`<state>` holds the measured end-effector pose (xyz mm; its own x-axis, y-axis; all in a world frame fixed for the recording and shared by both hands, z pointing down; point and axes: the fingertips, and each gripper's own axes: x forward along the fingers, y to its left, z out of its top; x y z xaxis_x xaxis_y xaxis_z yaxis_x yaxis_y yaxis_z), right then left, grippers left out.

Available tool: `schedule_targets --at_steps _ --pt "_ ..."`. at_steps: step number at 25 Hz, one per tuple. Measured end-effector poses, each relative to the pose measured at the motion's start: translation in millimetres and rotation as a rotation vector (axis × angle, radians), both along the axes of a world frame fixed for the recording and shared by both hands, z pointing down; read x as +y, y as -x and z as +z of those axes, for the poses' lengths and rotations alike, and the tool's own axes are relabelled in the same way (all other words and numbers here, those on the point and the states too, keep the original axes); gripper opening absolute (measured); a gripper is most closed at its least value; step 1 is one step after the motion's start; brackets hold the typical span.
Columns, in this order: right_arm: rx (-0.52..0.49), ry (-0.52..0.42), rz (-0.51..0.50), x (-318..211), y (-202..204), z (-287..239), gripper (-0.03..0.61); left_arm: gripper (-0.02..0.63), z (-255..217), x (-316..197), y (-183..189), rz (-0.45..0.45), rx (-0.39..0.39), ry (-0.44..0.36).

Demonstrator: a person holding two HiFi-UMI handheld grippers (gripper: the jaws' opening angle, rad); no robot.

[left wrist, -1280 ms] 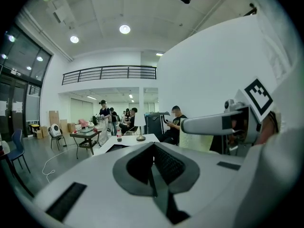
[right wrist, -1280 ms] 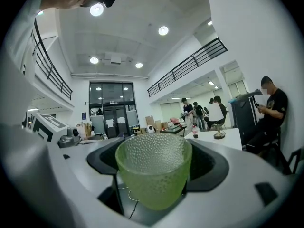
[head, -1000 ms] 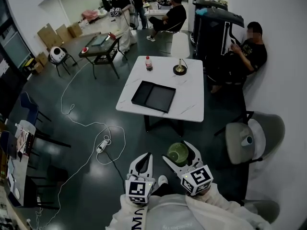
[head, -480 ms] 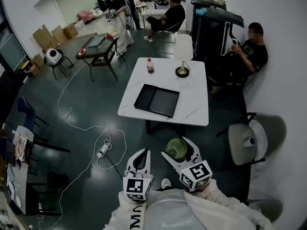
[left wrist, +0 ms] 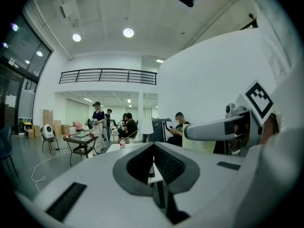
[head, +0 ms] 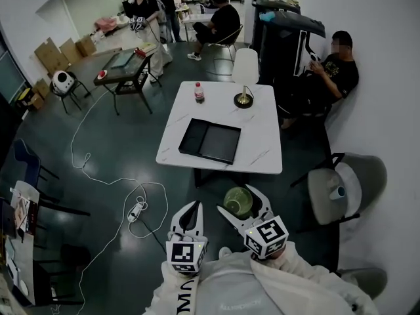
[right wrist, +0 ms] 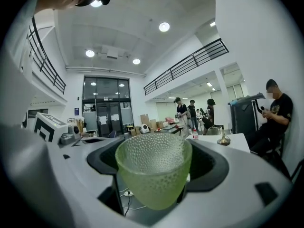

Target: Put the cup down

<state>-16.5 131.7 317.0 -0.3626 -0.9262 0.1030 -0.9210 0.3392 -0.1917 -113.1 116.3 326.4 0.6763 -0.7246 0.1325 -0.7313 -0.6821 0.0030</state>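
Right gripper view: the right gripper (right wrist: 154, 152) has its jaws spread wide around the green dimpled cup (right wrist: 153, 175), pads clamped on both sides, cup upright with its rim up. Over in the left gripper view, the left gripper (left wrist: 153, 146) is pinched narrow, with nothing between its jaws. From the head view, the cup hangs over the dark floor (head: 98, 195), just short of the white table (head: 262, 143), where a black tray (head: 211, 140) lies.
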Motion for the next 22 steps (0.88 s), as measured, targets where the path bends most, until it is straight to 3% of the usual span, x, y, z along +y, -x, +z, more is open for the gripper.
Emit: schedule_targets --at_steps 11,22 --pt "0.015 0.028 0.005 -8 -5 6 0.402 0.011 6 -7 -5 0.018 0.009 0.018" --pt "0.003 0.005 -0.039 -52 -3 4 0.402 0.011 8 -48 1 -0.037 -0.016 0.013"
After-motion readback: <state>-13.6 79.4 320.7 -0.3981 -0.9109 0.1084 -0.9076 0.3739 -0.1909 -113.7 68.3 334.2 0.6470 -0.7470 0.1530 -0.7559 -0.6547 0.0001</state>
